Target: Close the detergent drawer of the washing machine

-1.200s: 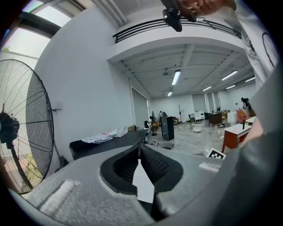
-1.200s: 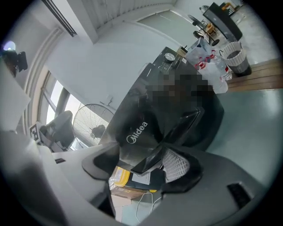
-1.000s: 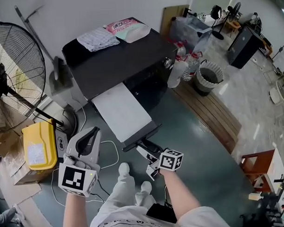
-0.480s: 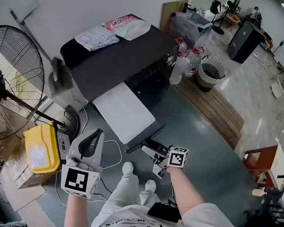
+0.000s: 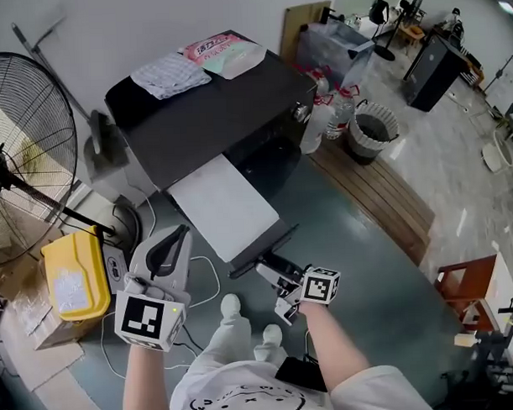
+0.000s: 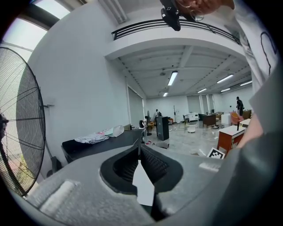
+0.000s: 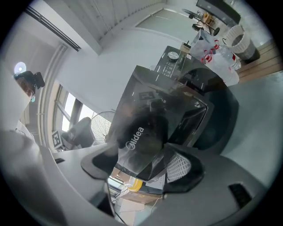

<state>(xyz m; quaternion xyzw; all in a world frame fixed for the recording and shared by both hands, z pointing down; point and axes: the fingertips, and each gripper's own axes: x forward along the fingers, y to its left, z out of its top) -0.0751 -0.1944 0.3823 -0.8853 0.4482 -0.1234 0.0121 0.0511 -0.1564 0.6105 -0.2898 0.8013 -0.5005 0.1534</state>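
- L gripper: jaws together, nothing in them, held left of the detergent drawer.
- R gripper: jaws have just been opening and now stand wide. The dark drawer front sits between them, pads not seen pressing.
- Drawer is pulled well out of the washing machine toward the person. Flat white top, no compartments on show.
- Step, prob.: push the front square-on, straight along the slide. Keep it level, since skew may jam it.
- Yellow jug on the floor at left, contents not visible.
- Machine top: folded cloth, pink packet.
- Bottles beside the machine. Waste basket beyond, dark inside, contents can't tell.
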